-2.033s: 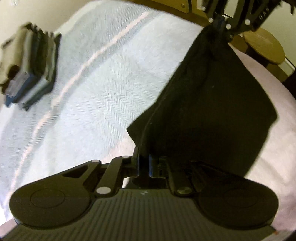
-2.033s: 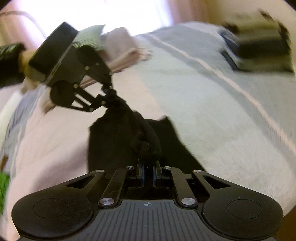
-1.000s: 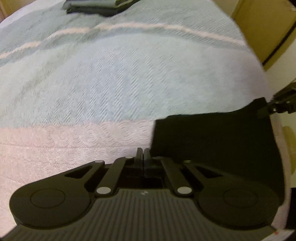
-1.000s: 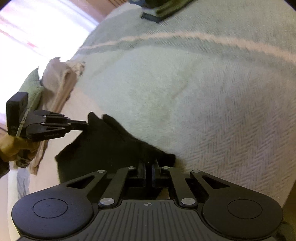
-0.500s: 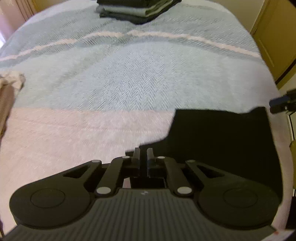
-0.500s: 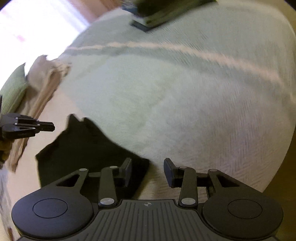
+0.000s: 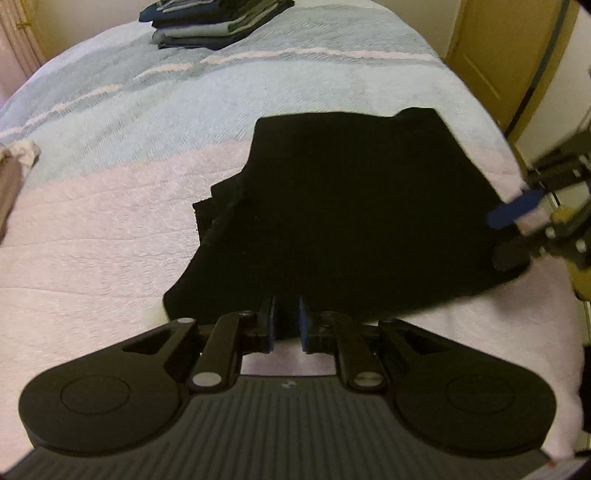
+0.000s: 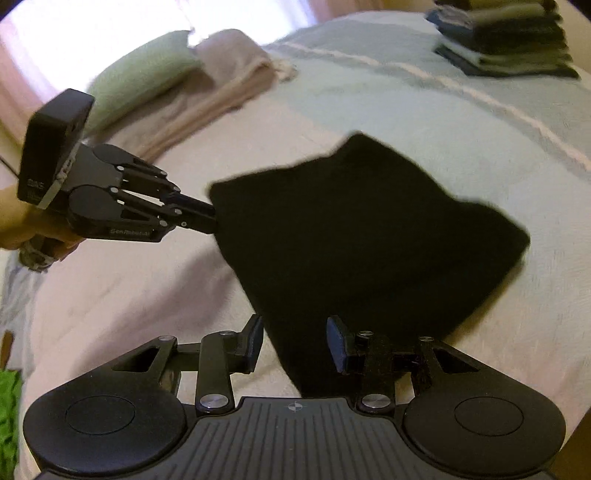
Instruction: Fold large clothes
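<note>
A black garment (image 7: 351,206) lies folded flat on the bed, across the pink and pale blue covers. In the left wrist view my left gripper (image 7: 286,306) sits at its near edge, jaws opening, a narrow gap between the blue pads and the cloth edge just beyond them. The right wrist view shows the garment (image 8: 351,240) with my left gripper (image 8: 212,218) at its left edge, held in a hand. My right gripper (image 8: 295,332) stands open over the garment's near corner, pads clear of the cloth. It also shows at the garment's right side (image 7: 506,236).
A stack of folded clothes (image 7: 214,18) (image 8: 506,40) sits at the far end of the bed. Beige folded fabric (image 8: 229,85) and a green pillow (image 8: 140,81) lie at the left side. A wooden door (image 7: 498,55) stands past the bed's right edge.
The garment was carried hanging, laid down on the bed, and both grippers let go of it. Both have drawn back toward its near edge; the right jaws spread wide, the left slightly.
</note>
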The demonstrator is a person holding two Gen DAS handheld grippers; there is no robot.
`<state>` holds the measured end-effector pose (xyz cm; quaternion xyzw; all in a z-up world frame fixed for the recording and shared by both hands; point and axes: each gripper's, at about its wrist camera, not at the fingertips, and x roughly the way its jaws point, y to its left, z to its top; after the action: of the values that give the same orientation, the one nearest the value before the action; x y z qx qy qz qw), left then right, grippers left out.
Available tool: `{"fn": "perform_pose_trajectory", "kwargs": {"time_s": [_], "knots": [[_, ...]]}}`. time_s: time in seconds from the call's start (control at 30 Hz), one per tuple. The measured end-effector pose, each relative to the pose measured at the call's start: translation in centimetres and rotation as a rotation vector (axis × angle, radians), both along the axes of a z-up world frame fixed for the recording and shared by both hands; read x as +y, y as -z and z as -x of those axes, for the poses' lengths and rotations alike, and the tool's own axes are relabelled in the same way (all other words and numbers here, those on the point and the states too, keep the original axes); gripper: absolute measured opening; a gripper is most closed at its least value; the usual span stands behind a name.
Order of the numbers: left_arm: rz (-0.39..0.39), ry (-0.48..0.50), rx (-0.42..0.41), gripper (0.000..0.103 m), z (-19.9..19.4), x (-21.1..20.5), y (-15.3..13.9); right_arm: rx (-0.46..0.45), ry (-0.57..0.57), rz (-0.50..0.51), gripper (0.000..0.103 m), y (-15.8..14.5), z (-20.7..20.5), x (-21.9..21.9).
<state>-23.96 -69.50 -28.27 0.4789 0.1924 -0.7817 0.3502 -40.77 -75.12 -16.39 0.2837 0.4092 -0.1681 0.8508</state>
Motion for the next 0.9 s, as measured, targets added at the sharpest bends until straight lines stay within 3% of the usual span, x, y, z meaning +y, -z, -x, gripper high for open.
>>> {"fn": "perform_pose_trajectory", "kwargs": {"time_s": [0.13,0.27,0.37,0.5,0.6,0.73,0.9], "knots": [[-0.02,-0.063,0.022,0.011,-0.8,-2.3,2.8,0.028,0.029,-0.034,0.035,2.6,2.0,-0.6],[-0.037,-0.095,0.038,0.012,-2.0,-2.9,3.3,0.062,0.034,-0.065,0.036,3.3,3.8,-0.9],[-0.031,-0.108,-0.017,0.012,-2.3,-2.6,2.2,0.101,0.059,-0.046,0.038,1.8,4.3,-0.2],[-0.032,-0.082,-0.069,0.012,-2.6,-1.5,-0.1,0.139,-0.059,0.132,0.055,-1.2,3.2,3.0],[-0.082,-0.064,-0.119,0.012,-2.5,-0.5,-1.0,0.144,-0.092,0.133,0.056,-1.9,2.2,4.6],[-0.095,-0.063,-0.141,0.012,-2.6,1.2,-2.2,0.16,-0.052,0.133,0.057,-3.5,1.8,5.8],[-0.088,-0.036,-0.118,0.014,-2.2,2.6,-3.4,0.178,-0.064,0.2,0.057,-5.4,0.1,7.7]]}}
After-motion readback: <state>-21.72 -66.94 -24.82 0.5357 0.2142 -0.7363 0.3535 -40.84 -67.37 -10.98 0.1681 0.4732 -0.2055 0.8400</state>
